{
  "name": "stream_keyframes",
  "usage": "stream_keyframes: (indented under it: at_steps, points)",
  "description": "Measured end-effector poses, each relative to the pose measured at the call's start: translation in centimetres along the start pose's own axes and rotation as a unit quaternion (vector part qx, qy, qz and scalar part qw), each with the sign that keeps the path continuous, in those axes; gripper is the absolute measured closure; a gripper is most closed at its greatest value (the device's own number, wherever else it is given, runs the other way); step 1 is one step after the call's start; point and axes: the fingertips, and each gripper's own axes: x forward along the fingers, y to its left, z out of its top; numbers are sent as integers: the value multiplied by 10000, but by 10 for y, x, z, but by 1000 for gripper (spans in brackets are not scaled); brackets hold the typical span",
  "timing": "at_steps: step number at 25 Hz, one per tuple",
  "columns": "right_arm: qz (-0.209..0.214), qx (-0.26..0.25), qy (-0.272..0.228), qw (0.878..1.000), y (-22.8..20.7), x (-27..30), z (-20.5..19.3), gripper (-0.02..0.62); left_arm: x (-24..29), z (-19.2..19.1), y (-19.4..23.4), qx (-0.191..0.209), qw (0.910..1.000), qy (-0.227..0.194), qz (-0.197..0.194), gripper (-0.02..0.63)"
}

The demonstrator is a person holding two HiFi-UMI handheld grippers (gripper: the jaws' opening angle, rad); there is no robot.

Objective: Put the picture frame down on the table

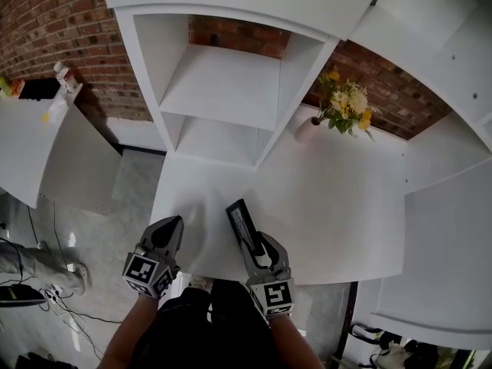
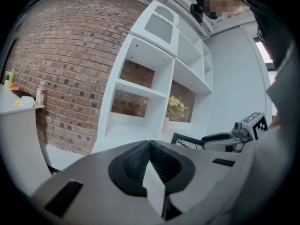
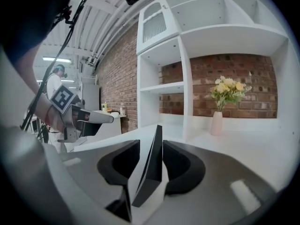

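Observation:
A black picture frame (image 1: 241, 218) stands on edge over the near part of the white table (image 1: 338, 206). In the right gripper view the picture frame (image 3: 151, 170) appears edge-on between the jaws. My right gripper (image 1: 254, 241) is open around it. A strip of table shows between the left pad and the frame, and the right pad sits close beside it. Whether the frame's lower edge rests on the table I cannot tell. My left gripper (image 1: 172, 223) is shut and empty, left of the frame at the table's front edge. From the left gripper view, the frame (image 2: 186, 141) and the right gripper (image 2: 222, 139) lie to the right.
A white shelf unit (image 1: 223, 91) stands at the back of the table. A pale vase of yellow flowers (image 1: 344, 106) stands at the back right. A brick wall lies behind. A white counter (image 1: 46, 144) with small items is at the left, and cables lie on the floor.

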Motion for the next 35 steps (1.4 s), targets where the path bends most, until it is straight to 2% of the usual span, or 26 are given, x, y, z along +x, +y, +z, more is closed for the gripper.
stream_keyframes:
  at_steps: [1, 3, 4, 8, 16, 20, 35]
  points:
    - [-18, 10, -31, 10000, -2, -1, 2, 454, 1, -1, -1, -4, 10000, -1, -10, 621]
    - [-96, 94, -20, 9999, -8, -2, 1, 515, 3, -1, -3, -16, 10000, 0, -27, 621]
    - [-153, 150, 2, 9998, -12, -2, -1, 517, 4, -1, -4, -20, 10000, 0, -31, 621]
    - [-354, 314, 104, 9988, -30, -4, -8, 517, 4, 0, -4, -15, 10000, 0, 1, 621]
    - [-457, 662, 132, 9967, -42, -3, -18, 515, -1, -1, 0, -22, 9999, 45, 100, 621]
    - [-512, 840, 322, 9946, -50, -4, -34, 512, 0, -3, -2, -35, 9999, 24, 113, 621]
    - [-382, 1368, 598, 9880, -47, 12, -55, 499, -9, -2, 6, -57, 9994, -43, 351, 621]
